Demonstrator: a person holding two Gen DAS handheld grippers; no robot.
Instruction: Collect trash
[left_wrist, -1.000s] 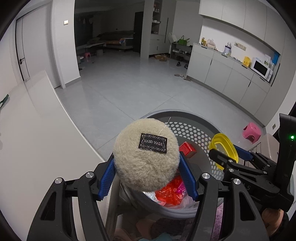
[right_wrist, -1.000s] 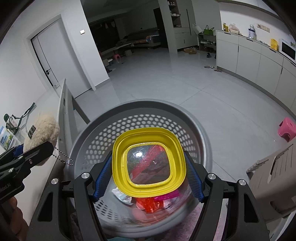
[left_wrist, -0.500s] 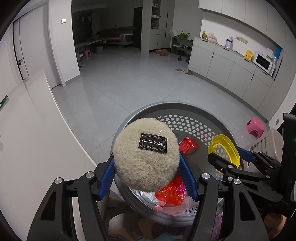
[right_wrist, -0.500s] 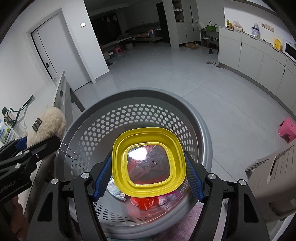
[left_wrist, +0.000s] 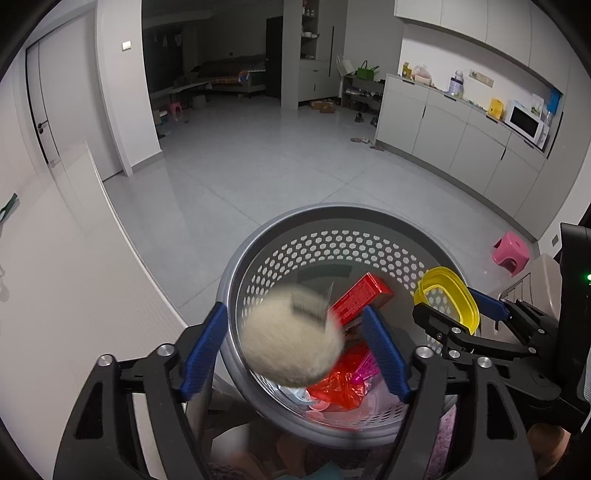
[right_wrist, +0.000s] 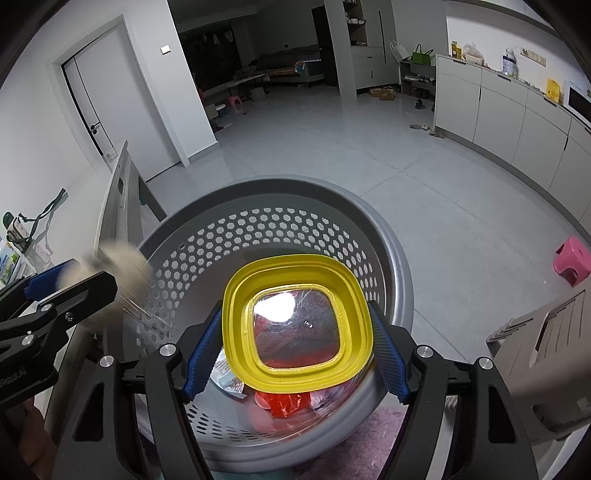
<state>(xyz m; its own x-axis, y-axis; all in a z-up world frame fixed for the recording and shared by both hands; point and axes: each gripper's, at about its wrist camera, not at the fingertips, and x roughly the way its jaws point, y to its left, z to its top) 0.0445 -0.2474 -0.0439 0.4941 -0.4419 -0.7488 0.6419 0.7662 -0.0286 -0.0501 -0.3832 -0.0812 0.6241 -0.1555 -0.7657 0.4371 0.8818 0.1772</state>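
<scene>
While hanging over the grey perforated basket (left_wrist: 332, 212), just spread wider at the left gripper (left_wrist: 291, 312), with the beige fluffy puff (left_wrist: 291, 343) blurred and loose between the blue pads, touching neither. Clamped at the right gripper (right_wrist: 295, 308) on the yellow lid (right_wrist: 236, 314), above the basket's right side. Down inside: red box (left_wrist: 362, 295), red plastic wrapper (left_wrist: 336, 384), pale scraps. Hemmed by white table edge (left_wrist: 55, 295) at left, beige crate (right_wrist: 546, 350) at right; open grey floor (left_wrist: 258, 166) beyond the far rim.
</scene>
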